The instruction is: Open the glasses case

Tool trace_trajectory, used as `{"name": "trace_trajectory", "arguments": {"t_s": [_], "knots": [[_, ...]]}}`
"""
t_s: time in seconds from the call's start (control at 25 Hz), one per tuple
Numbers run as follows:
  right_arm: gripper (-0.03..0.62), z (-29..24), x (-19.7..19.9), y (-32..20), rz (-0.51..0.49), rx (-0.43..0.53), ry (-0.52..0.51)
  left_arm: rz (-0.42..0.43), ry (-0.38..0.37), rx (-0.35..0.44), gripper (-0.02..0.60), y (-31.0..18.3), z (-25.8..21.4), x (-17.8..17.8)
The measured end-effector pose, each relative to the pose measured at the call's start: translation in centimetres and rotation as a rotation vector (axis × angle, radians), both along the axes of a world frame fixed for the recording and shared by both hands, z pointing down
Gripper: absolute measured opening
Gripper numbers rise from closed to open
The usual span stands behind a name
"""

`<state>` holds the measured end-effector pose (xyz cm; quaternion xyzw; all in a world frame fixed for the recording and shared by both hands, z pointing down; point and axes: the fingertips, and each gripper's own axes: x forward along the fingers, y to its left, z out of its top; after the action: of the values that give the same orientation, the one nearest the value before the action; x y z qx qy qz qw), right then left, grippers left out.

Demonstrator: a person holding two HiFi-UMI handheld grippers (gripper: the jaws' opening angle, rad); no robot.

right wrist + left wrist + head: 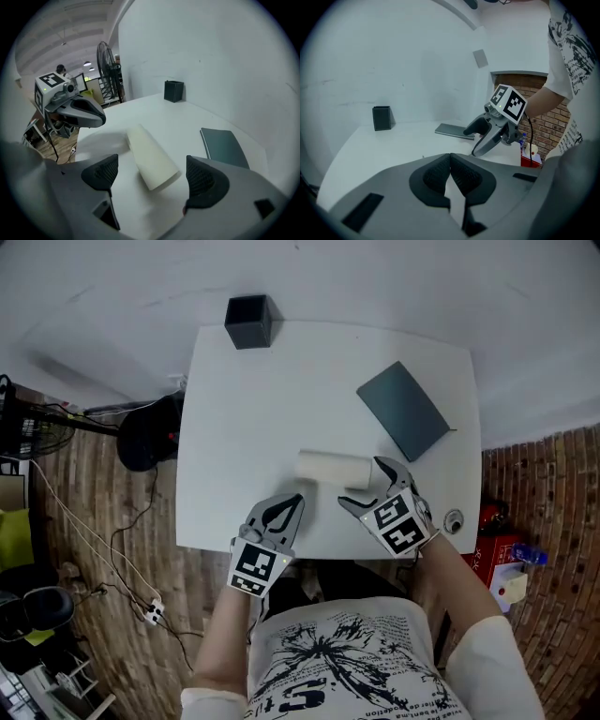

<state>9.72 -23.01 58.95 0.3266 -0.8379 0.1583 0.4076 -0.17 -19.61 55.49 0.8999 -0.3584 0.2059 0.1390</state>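
Glasses case [333,468], cream, lies closed on its side on the white table [253,427], toward the near edge. Right gripper [366,486] is at the case's right end, jaws spread wide; in the right gripper view the near end of the case sits in the gap, with neither pad touching it. Left gripper [286,507] is over the table's front edge, just left of the case, jaws pressed together with nothing between them. Dark notebook [403,411] lies well back on the right. Black box [248,322] stands at the far edge.
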Motion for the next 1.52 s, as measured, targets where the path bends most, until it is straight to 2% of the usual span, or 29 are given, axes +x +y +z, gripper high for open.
{"name": "trace_trajectory", "arguments": {"t_s": [0.24, 0.4, 0.56, 0.68, 1.08, 1.4, 1.52], "knots": [[0.433, 2.8, -0.2, -0.4, -0.118, -0.055, 0.113, 0.017, -0.043, -0.082, 0.014, -1.2, 4.4, 1.1], [0.408, 3.8, -0.4, -0.3, -0.184, -0.052, 0.177, -0.021, -0.085, -0.135, 0.014, -2.1, 6.2, 1.3], [0.384, 4.2, -0.5, -0.6, -0.21, -0.037, 0.218, -0.073, -0.084, -0.187, 0.014, -3.1, 6.9, 1.4], [0.334, 4.2, -0.3, -0.9, -0.213, -0.018, 0.242, -0.085, -0.095, -0.21, 0.014, -3.3, 7.2, 1.4], [0.319, 3.9, -0.3, -1.0, -0.233, -0.033, 0.243, -0.077, -0.112, -0.212, 0.014, -3.3, 7.3, 1.5], [0.237, 2.2, -0.6, -1.5, -0.245, -0.011, 0.228, -0.074, -0.102, -0.228, 0.014, -3.4, 7.4, 1.5], [0.224, 2.0, -0.6, -1.8, -0.232, -0.037, 0.209, -0.074, -0.103, -0.226, 0.014, -3.4, 7.5, 1.5]]}}
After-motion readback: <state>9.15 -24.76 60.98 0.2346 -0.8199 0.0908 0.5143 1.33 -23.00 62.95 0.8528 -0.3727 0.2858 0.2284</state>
